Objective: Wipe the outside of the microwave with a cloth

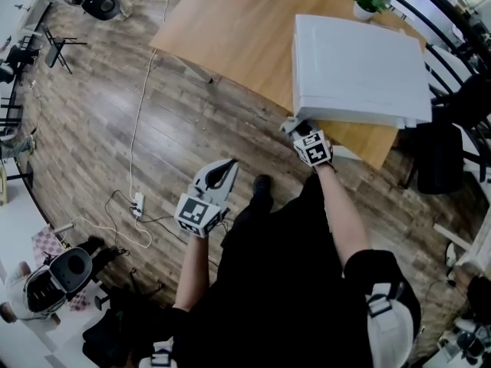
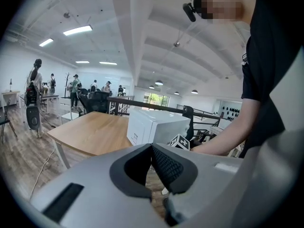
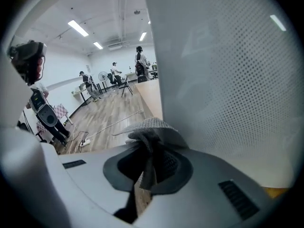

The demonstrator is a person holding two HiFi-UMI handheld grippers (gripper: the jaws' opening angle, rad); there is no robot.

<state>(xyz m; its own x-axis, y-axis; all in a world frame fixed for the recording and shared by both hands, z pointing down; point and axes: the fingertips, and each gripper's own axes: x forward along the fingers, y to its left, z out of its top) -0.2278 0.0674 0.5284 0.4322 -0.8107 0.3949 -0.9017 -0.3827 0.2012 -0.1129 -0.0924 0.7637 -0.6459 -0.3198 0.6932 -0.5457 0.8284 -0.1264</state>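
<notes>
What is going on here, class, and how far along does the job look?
A person has a handheld gripper in each hand. The right gripper is shut on a grey cloth and holds it at the front face of the white microwave, which sits on a wooden table. The left gripper is shut and empty, away from the table, above the floor.

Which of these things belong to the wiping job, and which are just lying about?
Part of the job:
- microwave
- cloth, pinched in the right gripper by the microwave's front
- table under the microwave

Just lying about:
- potted plant
- power strip on the floor
- left gripper, fingers shut on nothing, away from the table
</notes>
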